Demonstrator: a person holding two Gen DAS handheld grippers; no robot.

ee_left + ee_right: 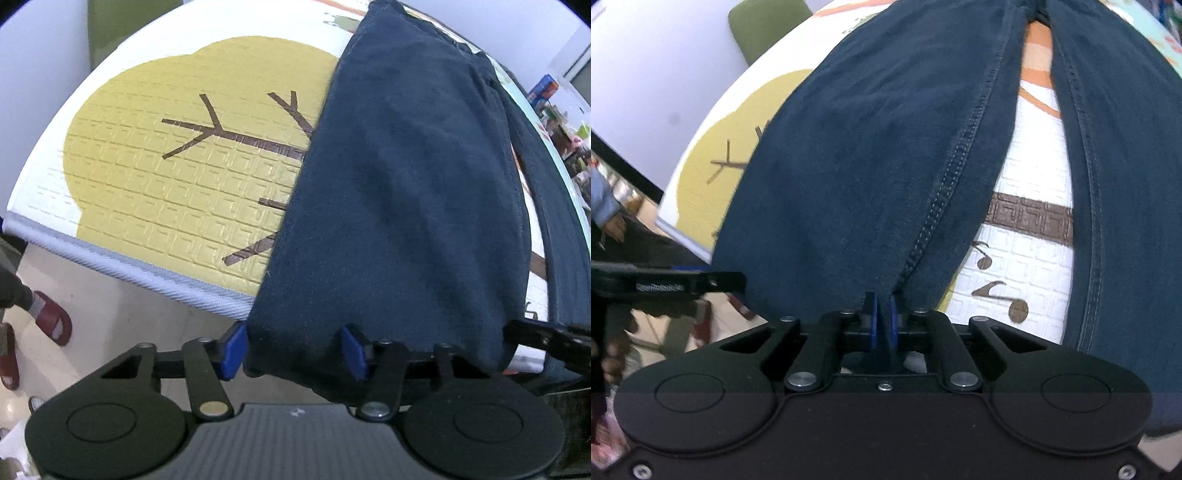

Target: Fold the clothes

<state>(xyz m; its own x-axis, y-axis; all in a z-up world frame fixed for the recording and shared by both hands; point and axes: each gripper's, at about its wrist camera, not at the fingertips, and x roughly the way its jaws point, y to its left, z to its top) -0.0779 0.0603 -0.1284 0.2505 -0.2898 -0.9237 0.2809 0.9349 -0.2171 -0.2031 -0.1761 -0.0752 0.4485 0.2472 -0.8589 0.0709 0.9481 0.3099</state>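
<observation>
Denim trousers (871,147) lie lengthwise on mat (155,155), hem overhanging near edge | right gripper (882,325) pinched on inner-seam hem corner, likely to control it | left gripper (291,350) spread wide around outer hem corner, not clamped.

One pair of dark blue jeans (871,155), its two legs spread apart, lies on one play mat (166,177) printed with one yellow tree (177,122) and two brown music notes (1001,295). Two handheld grippers are at work: the left gripper (293,350) and the right gripper (882,325), each with two blue-padded fingers (233,349). On the floor beside the mat, two red slippers (51,317) can be seen, and one green chair (764,26) stands beyond the mat's far edge.
</observation>
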